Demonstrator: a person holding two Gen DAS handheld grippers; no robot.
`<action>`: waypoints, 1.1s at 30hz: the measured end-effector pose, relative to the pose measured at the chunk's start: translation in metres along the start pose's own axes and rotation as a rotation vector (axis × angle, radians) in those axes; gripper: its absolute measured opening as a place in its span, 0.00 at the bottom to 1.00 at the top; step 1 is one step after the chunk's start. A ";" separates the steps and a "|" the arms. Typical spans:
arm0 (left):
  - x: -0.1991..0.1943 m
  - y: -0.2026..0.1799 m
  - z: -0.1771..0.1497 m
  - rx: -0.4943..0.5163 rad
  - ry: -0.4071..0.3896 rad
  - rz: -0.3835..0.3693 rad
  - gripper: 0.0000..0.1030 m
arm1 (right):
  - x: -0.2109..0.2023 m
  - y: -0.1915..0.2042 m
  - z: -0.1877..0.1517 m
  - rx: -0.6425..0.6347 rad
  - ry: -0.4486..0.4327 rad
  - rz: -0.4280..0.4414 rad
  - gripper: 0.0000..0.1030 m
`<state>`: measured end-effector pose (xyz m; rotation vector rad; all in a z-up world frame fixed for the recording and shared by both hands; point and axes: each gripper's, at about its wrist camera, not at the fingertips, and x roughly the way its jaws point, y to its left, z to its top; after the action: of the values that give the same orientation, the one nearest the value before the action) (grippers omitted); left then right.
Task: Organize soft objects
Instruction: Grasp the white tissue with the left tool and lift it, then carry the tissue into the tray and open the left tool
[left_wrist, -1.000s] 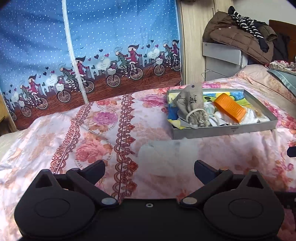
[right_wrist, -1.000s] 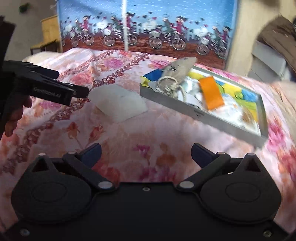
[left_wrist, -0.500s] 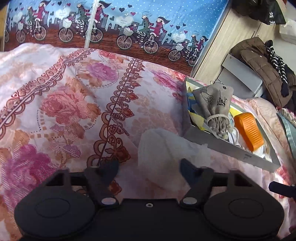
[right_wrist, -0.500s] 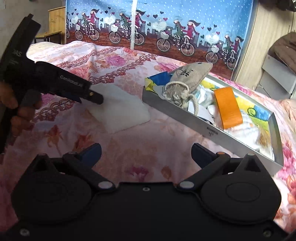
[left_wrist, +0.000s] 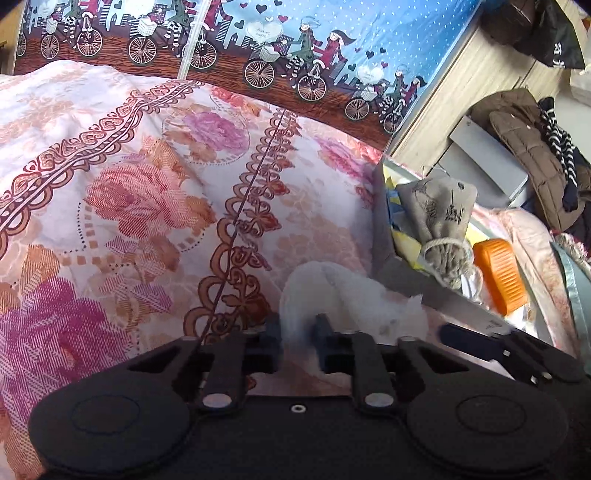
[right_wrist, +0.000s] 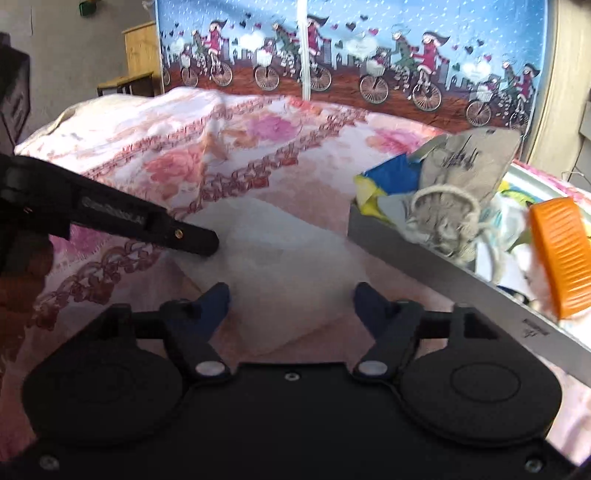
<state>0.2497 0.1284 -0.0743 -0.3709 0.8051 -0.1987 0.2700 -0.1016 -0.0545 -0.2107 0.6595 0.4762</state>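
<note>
A white soft pad (left_wrist: 351, 295) lies on the floral bedspread beside the grey tray (left_wrist: 436, 291). My left gripper (left_wrist: 297, 336) is shut on the pad's near edge, pinching it into a fold. In the right wrist view the pad (right_wrist: 280, 273) lies between my right gripper's open fingers, and the right gripper (right_wrist: 291, 299) hovers just over it. The left gripper's finger (right_wrist: 162, 229) touches the pad's left edge there. The tray holds a grey drawstring pouch (left_wrist: 439, 218), an orange ribbed block (left_wrist: 498, 275) and coloured cloths.
The tray's metal wall (right_wrist: 443, 273) stands close on the right of the pad. A brown jacket (left_wrist: 524, 147) lies on a grey box at the back right. A blue bicycle-print curtain (left_wrist: 258, 44) hangs behind the bed. The right gripper's tip (left_wrist: 480, 341) shows low right.
My left gripper came down onto the pad and closed on its edge, bunching it up. My right gripper moved forward and low over the pad, its fingers narrower than before.
</note>
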 end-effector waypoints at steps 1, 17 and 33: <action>0.000 0.000 0.000 -0.002 0.001 0.000 0.10 | 0.002 0.000 -0.001 0.001 0.011 0.002 0.48; -0.022 -0.029 -0.006 0.095 -0.011 0.052 0.01 | -0.046 -0.024 -0.023 -0.003 0.059 -0.179 0.03; -0.101 -0.125 -0.021 0.467 -0.222 0.071 0.01 | -0.178 -0.052 -0.029 -0.093 -0.068 -0.325 0.03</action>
<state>0.1615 0.0404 0.0292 0.0765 0.5303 -0.2669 0.1570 -0.2204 0.0375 -0.3812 0.5242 0.2002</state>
